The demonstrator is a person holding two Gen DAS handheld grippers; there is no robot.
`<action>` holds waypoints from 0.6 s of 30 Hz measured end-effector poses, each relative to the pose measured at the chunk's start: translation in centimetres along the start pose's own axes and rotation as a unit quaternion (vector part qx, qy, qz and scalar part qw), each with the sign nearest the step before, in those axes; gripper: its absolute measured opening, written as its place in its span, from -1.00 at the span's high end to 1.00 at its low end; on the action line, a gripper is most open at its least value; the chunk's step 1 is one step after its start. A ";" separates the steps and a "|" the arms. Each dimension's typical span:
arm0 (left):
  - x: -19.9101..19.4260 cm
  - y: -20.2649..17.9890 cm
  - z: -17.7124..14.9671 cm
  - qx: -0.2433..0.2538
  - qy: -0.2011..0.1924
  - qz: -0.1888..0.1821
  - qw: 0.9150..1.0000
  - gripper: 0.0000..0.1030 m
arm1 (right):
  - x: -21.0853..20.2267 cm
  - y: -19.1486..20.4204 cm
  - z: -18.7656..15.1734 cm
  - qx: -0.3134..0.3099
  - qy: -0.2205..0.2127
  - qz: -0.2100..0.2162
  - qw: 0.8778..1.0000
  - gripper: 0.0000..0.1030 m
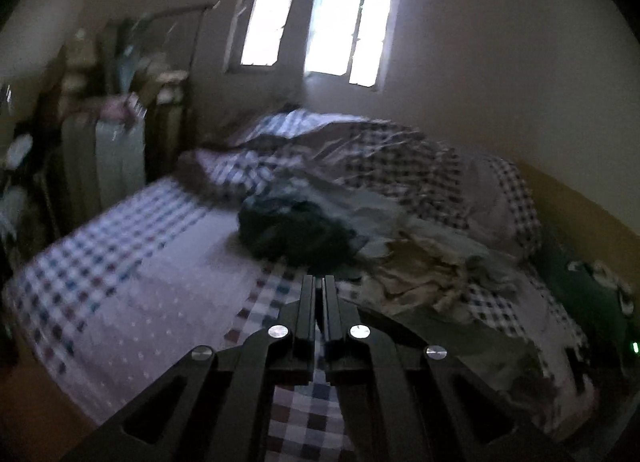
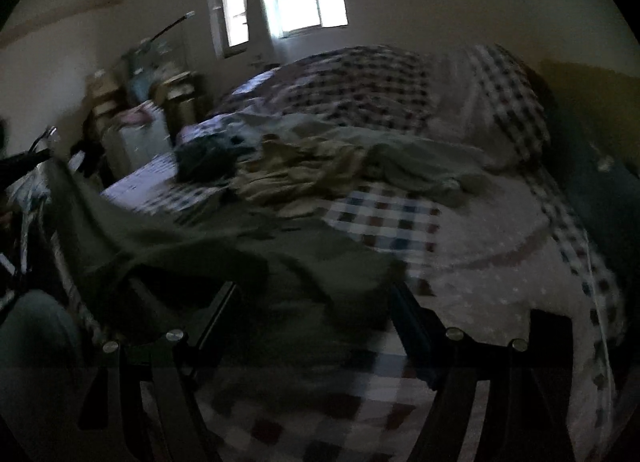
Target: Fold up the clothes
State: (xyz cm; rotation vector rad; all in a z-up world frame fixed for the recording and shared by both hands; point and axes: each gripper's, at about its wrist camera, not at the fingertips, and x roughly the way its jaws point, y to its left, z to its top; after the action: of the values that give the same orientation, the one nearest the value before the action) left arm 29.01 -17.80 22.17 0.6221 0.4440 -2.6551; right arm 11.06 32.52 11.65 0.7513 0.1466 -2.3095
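An olive-green garment [image 2: 200, 246] lies spread over the near part of the bed, and its left corner is pulled up towards a dark shape that looks like my left gripper [image 2: 24, 160]. In the left wrist view my left gripper [image 1: 319, 282] is shut, fingers pressed together, with the olive garment [image 1: 472, 346] running off to the right from behind them. My right gripper [image 2: 316, 302] stands open above the garment, with the cloth under and between its fingers but not pinched. A heap of clothes [image 2: 304, 174] lies mid-bed, with a dark garment [image 1: 292, 230] at its left end.
The bed [image 1: 140, 302] has a checked sheet, with a rumpled checked duvet [image 1: 380, 158] along the wall side. Cluttered furniture [image 1: 104, 158] stands left of the bed. A dark green object [image 1: 580, 294] sits at the bed's right edge. A bright window [image 1: 320, 14] is behind.
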 end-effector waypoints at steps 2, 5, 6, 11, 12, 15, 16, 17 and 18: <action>2.1 1.1 -0.8 -0.012 0.023 0.005 1.000 0.98 | 0.5 1.7 -0.1 -0.021 0.009 0.015 1.000 -0.53; 4.6 2.5 -2.8 -0.032 0.063 0.014 0.997 0.98 | 1.7 3.5 -0.4 -0.048 0.026 0.022 0.998 -0.53; 5.2 2.8 -3.4 -0.037 0.071 0.015 0.997 0.98 | 2.3 3.8 -0.5 -0.057 0.035 0.019 0.998 -0.53; 7.0 3.9 -5.7 -0.052 0.096 0.018 0.994 0.98 | 5.7 4.9 -0.7 -0.095 0.072 0.015 0.993 -0.52; 7.2 4.2 -5.9 -0.054 0.098 0.019 0.993 0.98 | 6.4 4.9 -0.7 -0.099 0.079 0.019 0.992 -0.51; 7.3 4.6 -6.0 -0.056 0.100 0.019 0.993 0.98 | 8.7 5.5 -0.5 -0.123 0.103 0.014 0.987 -0.39; 7.4 4.7 -6.0 -0.057 0.101 0.019 0.993 0.98 | 9.5 5.7 -0.3 -0.136 0.111 0.007 0.985 -0.37; 7.5 4.8 -6.1 -0.057 0.101 0.019 0.993 0.98 | 10.4 5.8 0.0 -0.146 0.118 0.002 0.982 -0.37; 7.5 4.9 -6.3 -0.057 0.102 0.019 0.993 0.98 | 11.2 5.9 0.4 -0.153 0.125 -0.001 0.980 -0.36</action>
State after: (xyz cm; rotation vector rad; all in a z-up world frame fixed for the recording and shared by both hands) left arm 27.10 -21.88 12.20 0.8609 0.6308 -2.5189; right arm 8.09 21.42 6.34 0.8754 0.6021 -2.1193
